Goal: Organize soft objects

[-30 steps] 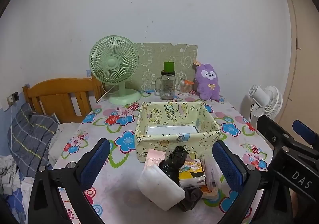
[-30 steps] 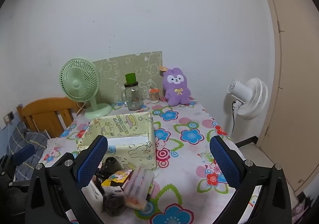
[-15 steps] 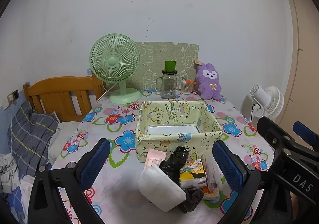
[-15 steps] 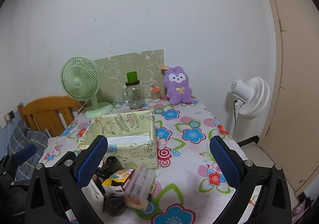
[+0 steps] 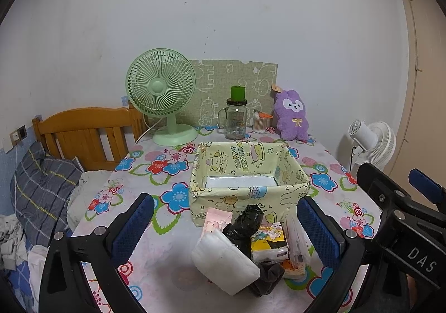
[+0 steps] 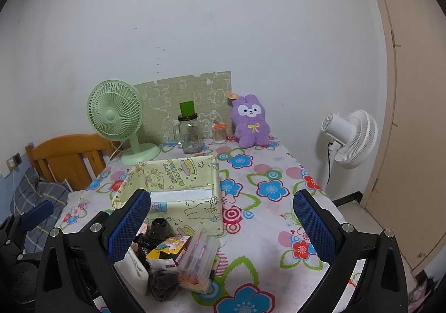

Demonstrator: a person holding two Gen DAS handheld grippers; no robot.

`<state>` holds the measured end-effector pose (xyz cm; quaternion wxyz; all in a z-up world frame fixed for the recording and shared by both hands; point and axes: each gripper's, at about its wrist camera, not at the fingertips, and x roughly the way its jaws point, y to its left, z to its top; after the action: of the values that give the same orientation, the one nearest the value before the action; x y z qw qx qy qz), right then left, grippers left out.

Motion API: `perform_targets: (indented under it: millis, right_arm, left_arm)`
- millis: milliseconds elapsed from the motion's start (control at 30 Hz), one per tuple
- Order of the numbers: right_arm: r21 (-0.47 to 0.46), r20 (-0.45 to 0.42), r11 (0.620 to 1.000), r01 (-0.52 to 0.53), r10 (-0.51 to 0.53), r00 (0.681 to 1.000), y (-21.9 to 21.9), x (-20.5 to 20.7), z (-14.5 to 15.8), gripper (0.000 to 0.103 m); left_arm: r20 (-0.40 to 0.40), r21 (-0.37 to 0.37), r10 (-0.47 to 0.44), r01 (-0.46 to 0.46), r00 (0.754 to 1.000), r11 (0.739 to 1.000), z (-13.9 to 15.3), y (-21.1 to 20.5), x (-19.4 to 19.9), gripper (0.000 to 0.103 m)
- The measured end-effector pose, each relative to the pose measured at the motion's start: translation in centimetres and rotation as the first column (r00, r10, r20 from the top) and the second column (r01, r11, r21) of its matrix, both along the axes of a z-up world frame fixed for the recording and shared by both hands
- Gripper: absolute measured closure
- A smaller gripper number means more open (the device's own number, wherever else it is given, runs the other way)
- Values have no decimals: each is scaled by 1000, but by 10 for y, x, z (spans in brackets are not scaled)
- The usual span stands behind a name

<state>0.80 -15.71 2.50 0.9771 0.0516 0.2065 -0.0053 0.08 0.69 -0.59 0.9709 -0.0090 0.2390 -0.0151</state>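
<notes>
A bench [image 5: 156, 265] covered in a white cloth with bright flower prints fills the middle of both wrist views, pushed against a pale wall. To its left stand a wooden headboard [image 5: 83, 131] and a plaid pillow [image 5: 41, 187]; to its right, on the floor, a white fan [image 6: 348, 137].

Along the back of the bench stand a green desk fan [image 5: 160, 87], a green patterned board [image 5: 237, 76] leaning on the wall, a purple plush rabbit [image 5: 291, 115], a glass jar with a green cap [image 5: 236, 118] and a small container of cotton swabs [image 5: 260, 123].

In the middle sits an open pale yellow fabric box [image 5: 248, 193] printed with cartoon animals; only its pale floor shows inside.

Just in front of the box lies a cluster of soft objects touching one another: a white padded pack [image 5: 223, 262], a black crumpled bag [image 5: 245, 226], a yellow tissue packet [image 5: 267, 243], a clear plastic pack [image 6: 199, 254], a small pink packet [image 5: 216, 222] and a dark grey cloth [image 6: 163, 283].

The left hand-held gripper [image 5: 223, 225] hovers above the near edge of the bench with its blue-padded fingers spread wide, framing the cluster and holding nothing. The right hand-held gripper [image 6: 221, 221] is likewise spread wide and empty, with the cluster near its left finger.
</notes>
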Motion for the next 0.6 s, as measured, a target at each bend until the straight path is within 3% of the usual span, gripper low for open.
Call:
perform_targets:
  millis: [600]
  right_arm:
    - [-11, -2, 1000, 2, -2, 1000, -2, -4, 0, 0]
  left_arm:
    - [8, 12, 2, -2, 1000, 1000, -3, 2, -3, 0]
